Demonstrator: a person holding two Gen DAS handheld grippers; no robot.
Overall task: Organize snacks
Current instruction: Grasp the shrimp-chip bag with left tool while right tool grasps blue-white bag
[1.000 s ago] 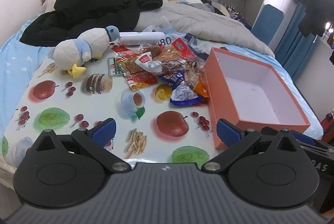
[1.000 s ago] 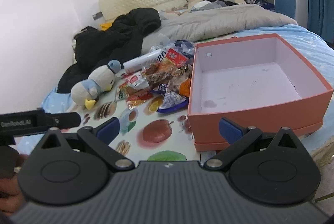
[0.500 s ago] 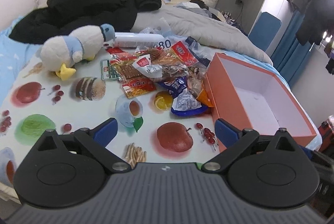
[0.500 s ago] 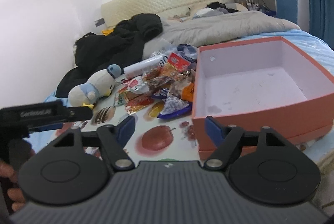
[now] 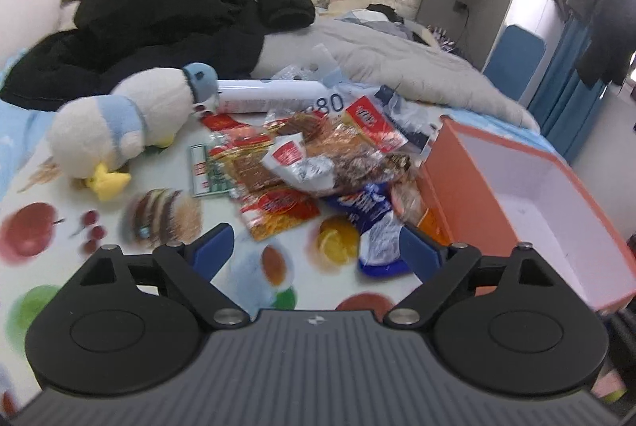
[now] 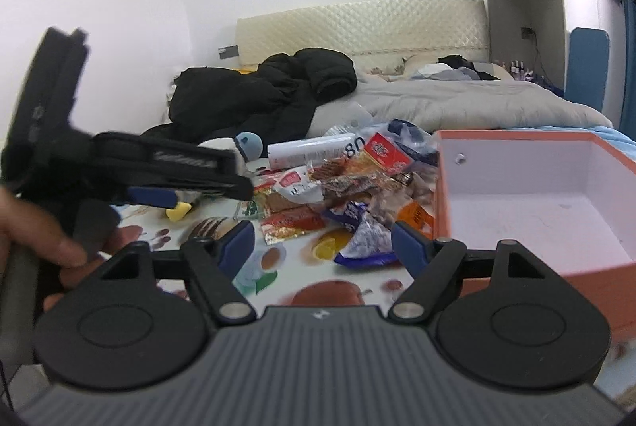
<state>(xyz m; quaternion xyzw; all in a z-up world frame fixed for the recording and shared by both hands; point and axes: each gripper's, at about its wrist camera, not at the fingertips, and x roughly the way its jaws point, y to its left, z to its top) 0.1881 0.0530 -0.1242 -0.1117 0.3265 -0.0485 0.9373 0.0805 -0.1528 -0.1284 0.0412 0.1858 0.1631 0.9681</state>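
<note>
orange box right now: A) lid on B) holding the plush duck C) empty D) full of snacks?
C: the orange box shows only its bare white floor, while the snack pile lies on the table to its left and the plush duck sits beyond that pile.

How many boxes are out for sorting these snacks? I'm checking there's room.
1: an orange box, open and empty, right of the snack pile on the printed cloth. No other shows.
</note>
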